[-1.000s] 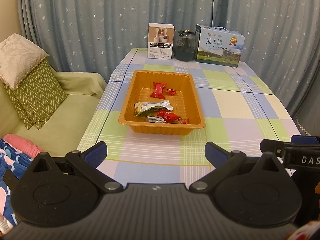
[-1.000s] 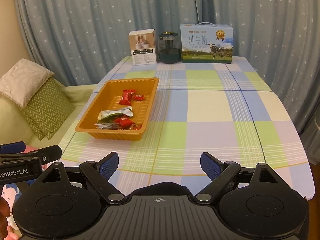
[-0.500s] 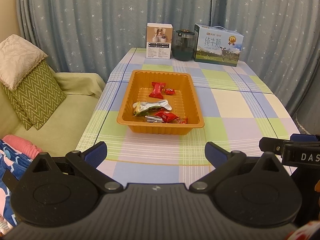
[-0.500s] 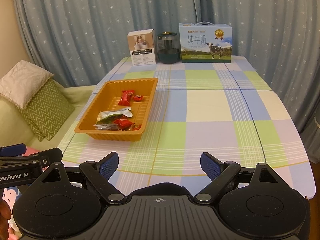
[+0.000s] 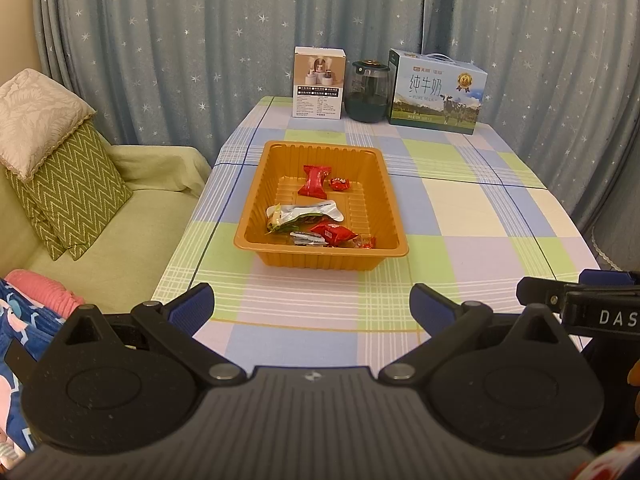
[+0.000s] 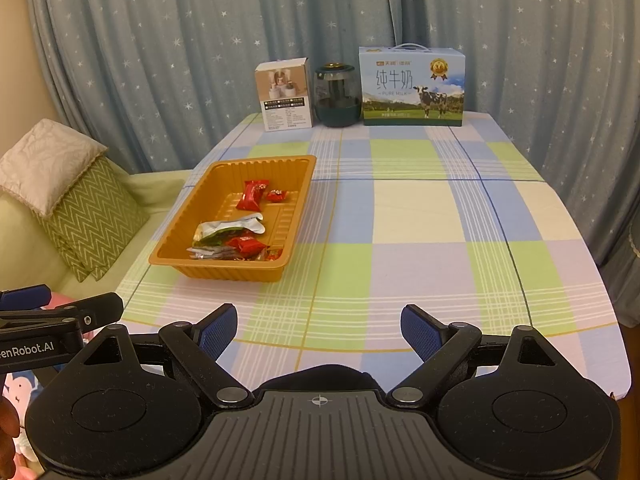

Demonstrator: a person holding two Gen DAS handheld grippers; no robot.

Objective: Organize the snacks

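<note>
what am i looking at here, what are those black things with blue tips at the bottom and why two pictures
A person holds one set of hand-held tongs in each hand. Each carries its own camera looking forward along its fingers, hence two pictures of one table. The left tongs and right tongs both stand open and hold nothing. On the checked tablecloth sits an orange tray holding wrapped snacks. At the far edge stand a small white box, a dark glass jar and a milk carton.

left wrist: we look from the table's near edge, tilted down, tray at frame centre | right wrist: same edge, tray centre-left | shared: tray, tabletop, boxes, curtain
</note>
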